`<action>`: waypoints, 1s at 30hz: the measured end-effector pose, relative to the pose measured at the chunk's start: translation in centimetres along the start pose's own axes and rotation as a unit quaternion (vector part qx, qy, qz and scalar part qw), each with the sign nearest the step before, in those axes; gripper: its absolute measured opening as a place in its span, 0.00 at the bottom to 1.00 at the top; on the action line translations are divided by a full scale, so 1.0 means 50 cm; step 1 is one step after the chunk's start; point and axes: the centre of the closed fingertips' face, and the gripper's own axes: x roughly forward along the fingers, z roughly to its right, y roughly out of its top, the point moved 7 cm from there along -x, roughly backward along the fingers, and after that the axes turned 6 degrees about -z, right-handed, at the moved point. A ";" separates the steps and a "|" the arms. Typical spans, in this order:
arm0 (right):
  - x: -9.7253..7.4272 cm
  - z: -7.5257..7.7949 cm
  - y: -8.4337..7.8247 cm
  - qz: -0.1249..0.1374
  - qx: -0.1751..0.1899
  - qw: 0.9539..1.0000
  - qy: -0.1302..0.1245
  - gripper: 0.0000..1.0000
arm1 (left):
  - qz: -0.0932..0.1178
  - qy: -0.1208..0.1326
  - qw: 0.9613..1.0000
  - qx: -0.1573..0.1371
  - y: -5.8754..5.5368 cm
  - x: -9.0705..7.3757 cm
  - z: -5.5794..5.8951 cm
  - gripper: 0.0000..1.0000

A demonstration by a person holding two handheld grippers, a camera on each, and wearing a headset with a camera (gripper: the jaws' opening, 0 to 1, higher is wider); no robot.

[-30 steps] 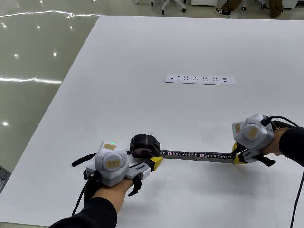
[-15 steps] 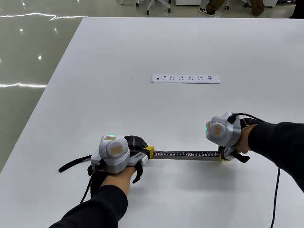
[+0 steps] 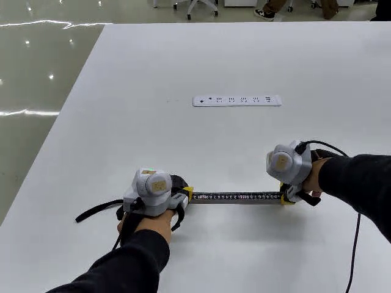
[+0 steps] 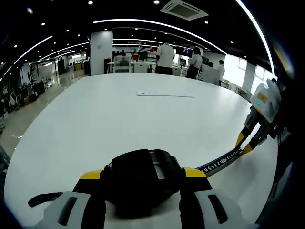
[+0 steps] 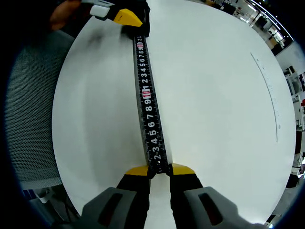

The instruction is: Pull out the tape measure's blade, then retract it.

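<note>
The black round tape measure [image 4: 143,181] lay on the white surface [image 3: 244,152], close to its near edge, and the fingers of the left gripper [image 3: 183,196] were closed on both sides of its case. Its dark numbered blade [image 3: 235,196] stretched flat along that edge to the right gripper [image 5: 159,169], whose fingers were pinched together on the blade's tip. A white power strip [image 3: 237,100] lay well apart, nearer the middle of the surface.

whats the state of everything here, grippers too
tape measure case, clamped in the left gripper
blade, pulled out, straight between the two grippers
left gripper, shut on the tape measure case
right gripper, shut on the blade's tip
power strip, lying flat, nothing plugged in
</note>
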 end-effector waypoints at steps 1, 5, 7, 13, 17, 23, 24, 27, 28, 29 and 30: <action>0.000 0.000 0.000 0.000 -0.002 1.000 -0.001 0.11 | -0.001 0.000 1.000 -0.001 0.000 0.000 0.000 0.58; 0.000 -0.003 -0.001 0.002 -0.002 1.000 -0.004 0.11 | 0.001 -0.005 1.000 -0.005 0.000 0.000 -0.002 0.58; -0.001 -0.006 -0.005 0.013 -0.011 1.000 -0.008 0.11 | -0.003 -0.008 1.000 -0.008 0.001 0.001 -0.003 0.58; -0.001 -0.004 -0.009 0.036 -0.003 0.999 -0.005 0.11 | -0.007 -0.014 1.000 -0.009 0.000 0.000 -0.004 0.58; -0.003 -0.011 0.002 0.022 -0.046 0.999 -0.016 0.10 | -0.005 -0.018 1.000 -0.011 -0.001 0.000 -0.005 0.58; -0.001 -0.010 0.016 0.025 -0.035 0.999 -0.010 0.09 | -0.006 -0.018 1.000 -0.012 -0.001 -0.001 -0.004 0.58; -0.001 -0.011 0.018 0.025 -0.039 0.999 -0.011 0.09 | -0.005 -0.018 1.000 -0.012 -0.001 -0.001 -0.004 0.59; -0.004 -0.012 0.026 0.032 -0.028 0.999 -0.008 0.09 | -0.006 -0.018 1.000 -0.012 -0.001 -0.001 -0.004 0.59; -0.004 -0.012 0.028 0.034 -0.026 0.999 -0.008 0.09 | -0.007 -0.019 1.000 -0.012 -0.001 -0.001 -0.004 0.59; -0.002 -0.010 0.030 0.037 -0.022 0.999 -0.007 0.10 | -0.009 -0.020 1.000 -0.012 -0.001 -0.001 -0.003 0.59; -0.002 -0.010 0.032 0.037 -0.020 0.999 -0.006 0.10 | -0.010 -0.021 1.000 -0.012 -0.001 -0.001 -0.003 0.59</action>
